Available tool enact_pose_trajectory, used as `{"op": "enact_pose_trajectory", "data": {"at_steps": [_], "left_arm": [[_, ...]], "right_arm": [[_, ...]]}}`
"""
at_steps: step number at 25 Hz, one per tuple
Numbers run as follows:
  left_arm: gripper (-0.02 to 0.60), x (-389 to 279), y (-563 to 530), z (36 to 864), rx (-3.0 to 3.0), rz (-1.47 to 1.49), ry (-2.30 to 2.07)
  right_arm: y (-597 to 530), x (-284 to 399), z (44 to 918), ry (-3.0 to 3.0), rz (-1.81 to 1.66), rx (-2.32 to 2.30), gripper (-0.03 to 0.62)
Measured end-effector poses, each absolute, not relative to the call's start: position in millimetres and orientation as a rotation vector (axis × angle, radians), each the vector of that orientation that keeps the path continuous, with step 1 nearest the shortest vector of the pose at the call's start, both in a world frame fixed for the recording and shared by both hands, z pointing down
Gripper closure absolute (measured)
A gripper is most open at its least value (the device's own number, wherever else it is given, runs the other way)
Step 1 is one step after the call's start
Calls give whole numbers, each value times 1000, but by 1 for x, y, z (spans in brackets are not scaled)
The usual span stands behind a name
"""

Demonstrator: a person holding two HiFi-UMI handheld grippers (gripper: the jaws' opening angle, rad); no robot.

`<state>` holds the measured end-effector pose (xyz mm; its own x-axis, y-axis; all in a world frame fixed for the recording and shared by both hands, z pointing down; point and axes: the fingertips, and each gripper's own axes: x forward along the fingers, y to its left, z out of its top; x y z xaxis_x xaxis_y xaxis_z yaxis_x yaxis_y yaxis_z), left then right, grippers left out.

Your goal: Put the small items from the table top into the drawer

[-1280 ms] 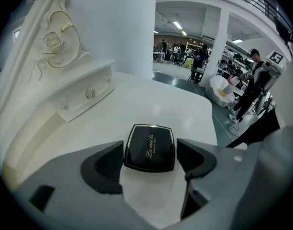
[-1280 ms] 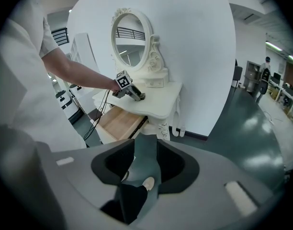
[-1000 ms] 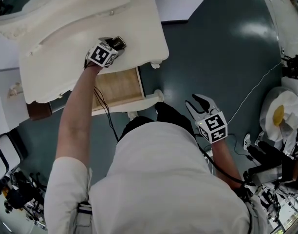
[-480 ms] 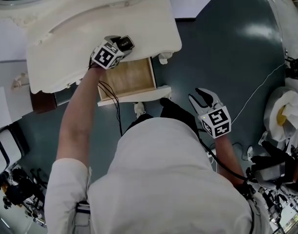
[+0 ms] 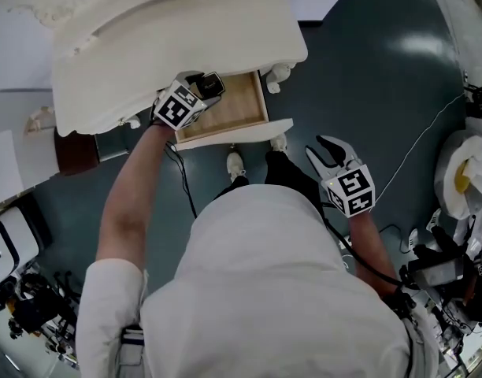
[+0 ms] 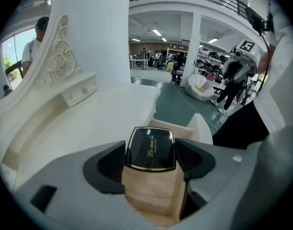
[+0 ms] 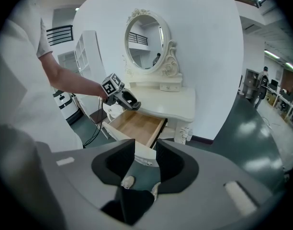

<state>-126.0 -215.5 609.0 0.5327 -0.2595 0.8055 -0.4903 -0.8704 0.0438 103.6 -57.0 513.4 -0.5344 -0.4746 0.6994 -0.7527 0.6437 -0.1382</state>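
Note:
A black square compact case (image 6: 151, 148) with gold lettering sits between the jaws of my left gripper (image 6: 151, 159), which is shut on it. In the head view that gripper (image 5: 200, 91) hangs over the open wooden drawer (image 5: 233, 110) of the white dressing table (image 5: 170, 30). The same case (image 5: 210, 83) shows at the gripper's tip. My right gripper (image 5: 333, 154) is open and holds nothing, well off to the right above the dark floor. The right gripper view looks at the drawer (image 7: 136, 126) from a distance, with the left gripper (image 7: 126, 99) above it.
An oval mirror (image 7: 145, 41) stands at the back of the dressing table (image 7: 173, 102). The person's shoes (image 5: 235, 164) are on the floor just before the drawer front. A cable (image 5: 418, 136) runs across the floor at the right, near white bags (image 5: 461, 176).
My left gripper has carried the compact case off the table top and out over the open drawer. The right gripper has hardly moved.

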Motion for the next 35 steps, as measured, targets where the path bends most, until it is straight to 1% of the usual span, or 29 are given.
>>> {"op": "enact_pose_trajectory", "data": {"at_steps": [6,11,18,25,35], "left_arm": [[253,-122,-174,632,2508,1252,-547],[253,-105,-164,658,2499,1255,-506],[253,-85,-182,701,2416,1272,-589],[253,-64,-207,738,2329,1293,-690],[253,-64,-240,777,2225,1282,-857]], "right_arm": [[-25,95,517,-2198,594,990,453],[-5,106,520,-2156,617,1029,453],[6,138,518,-2091,644,1073,453],[-7,173,516,-2052,668,1061,453],[-38,210,524,-2021,687,987,453]]}}
